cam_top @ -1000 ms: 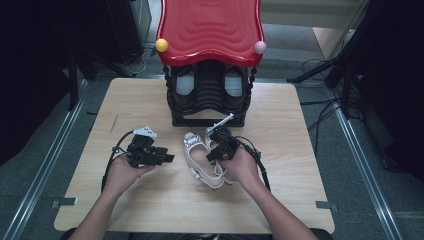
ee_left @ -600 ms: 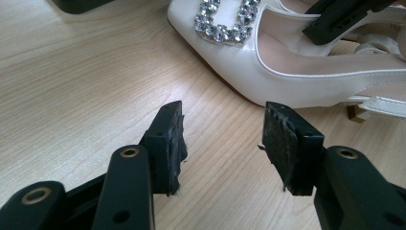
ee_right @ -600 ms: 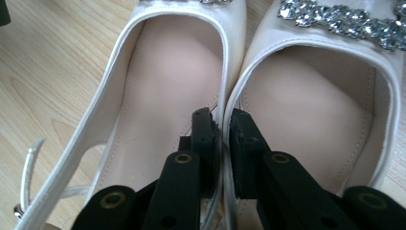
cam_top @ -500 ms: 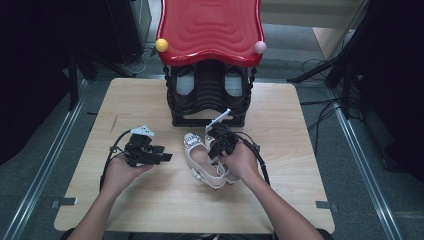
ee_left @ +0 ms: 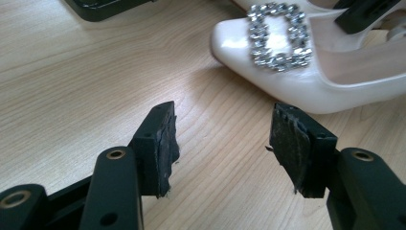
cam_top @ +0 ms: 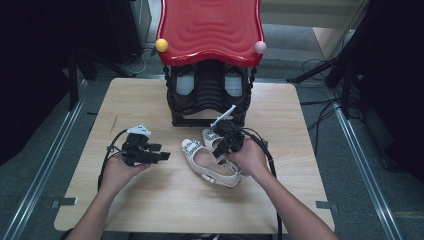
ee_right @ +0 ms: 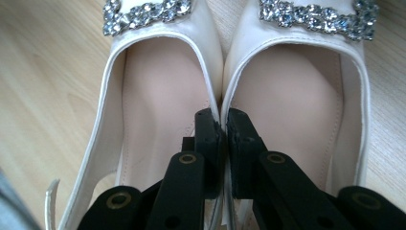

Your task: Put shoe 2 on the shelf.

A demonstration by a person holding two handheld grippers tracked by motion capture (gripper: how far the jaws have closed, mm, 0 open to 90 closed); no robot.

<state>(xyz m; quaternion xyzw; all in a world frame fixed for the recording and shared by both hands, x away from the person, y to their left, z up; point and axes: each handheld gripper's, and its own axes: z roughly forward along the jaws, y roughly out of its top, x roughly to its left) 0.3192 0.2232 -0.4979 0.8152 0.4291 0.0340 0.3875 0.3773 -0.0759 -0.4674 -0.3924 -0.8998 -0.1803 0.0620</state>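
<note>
The bench (cam_top: 150,210) carries a black rack with a red wavy top (cam_top: 210,30) at its far edge. In front of it lie my two white shoes (cam_top: 212,162), side by side and touching, each with a sparkling buckle (ee_left: 279,36) on the toe. My right gripper (ee_right: 222,127) pinches the two inner edges of the shoes together, one finger in each shoe, having just closed. My left gripper (ee_left: 222,143) hovers over bare wood just beside one toe, fingers spread, just opened, nothing between them.
</note>
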